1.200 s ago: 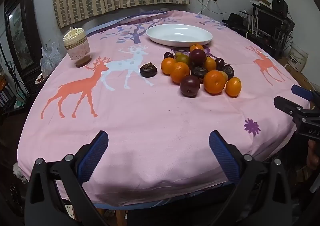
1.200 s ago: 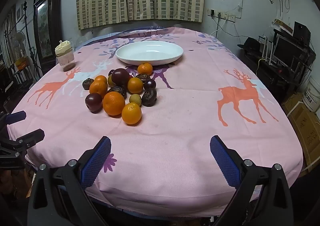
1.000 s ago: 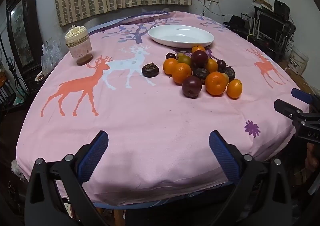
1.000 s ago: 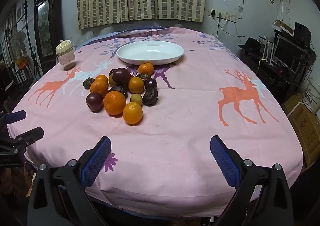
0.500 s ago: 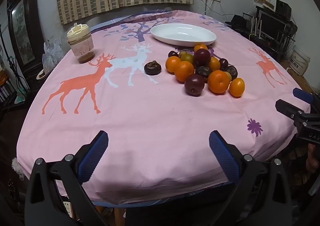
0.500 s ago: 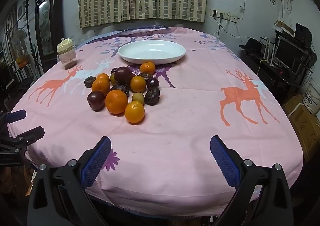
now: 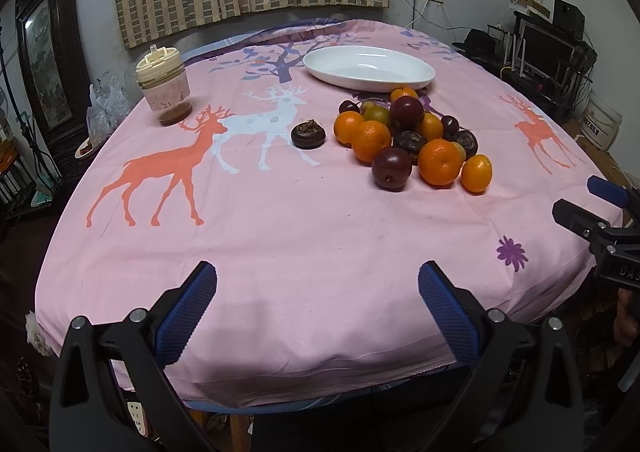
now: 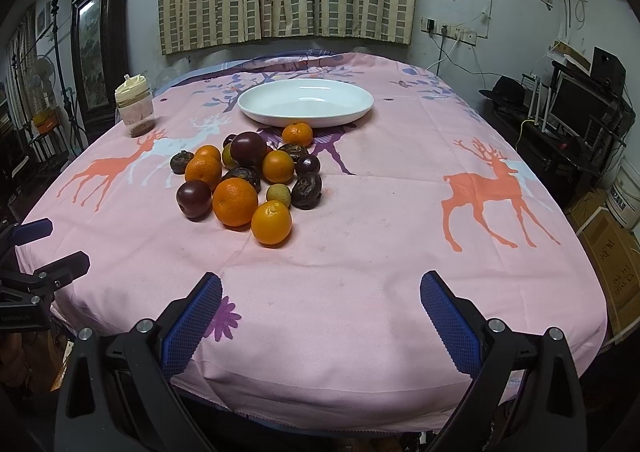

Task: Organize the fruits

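A pile of fruit [image 7: 412, 140] lies on the pink deer-print tablecloth: several oranges, dark plums and brown mangosteens. It shows in the right wrist view [image 8: 248, 180] too. One mangosteen [image 7: 308, 135] sits apart to the left. A white oval dish [image 7: 368, 68] stands empty behind the pile, also in the right wrist view [image 8: 306, 102]. My left gripper [image 7: 318, 312] is open and empty over the table's near edge. My right gripper [image 8: 320, 316] is open and empty, also at the near edge.
A lidded jar [image 7: 164, 86] stands at the far left of the table. The right gripper shows at the right edge of the left view [image 7: 600, 212]. Shelves with electronics [image 8: 580, 112] and boxes [image 8: 604, 240] stand right of the table.
Both grippers have drifted slightly forward and right, so the fruit pile looks a little nearer. Both stay open. No fruit has moved.
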